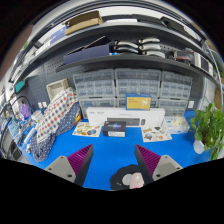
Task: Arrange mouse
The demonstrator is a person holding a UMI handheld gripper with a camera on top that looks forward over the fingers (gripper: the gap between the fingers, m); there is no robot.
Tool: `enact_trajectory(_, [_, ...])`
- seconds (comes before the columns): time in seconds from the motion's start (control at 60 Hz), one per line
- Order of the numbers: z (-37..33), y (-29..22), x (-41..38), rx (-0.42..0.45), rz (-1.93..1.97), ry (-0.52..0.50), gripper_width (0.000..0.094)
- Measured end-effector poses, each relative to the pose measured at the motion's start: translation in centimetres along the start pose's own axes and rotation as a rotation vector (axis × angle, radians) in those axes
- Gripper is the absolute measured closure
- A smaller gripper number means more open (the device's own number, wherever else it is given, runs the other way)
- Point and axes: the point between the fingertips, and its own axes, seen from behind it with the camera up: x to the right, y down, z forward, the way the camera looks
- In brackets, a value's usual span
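Hovering open, gripper (112, 160) above mouse (130, 179) on blue table (110, 146).

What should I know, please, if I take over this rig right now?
Tool: open, holding nothing, over the blue table.
Mouse: a dark rounded thing, apparently on a round pad, just inside the right finger; not gripped.
Beyond the fingers: a black box and papers.
Done: nothing visible yet.
Left: grasp the mouse and arrange it.
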Motion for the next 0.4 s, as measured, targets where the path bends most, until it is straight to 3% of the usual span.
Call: enact_trajectory(0.4, [-0.34,0.57,0.53,-0.018,-0.001,0.014,0.0099])
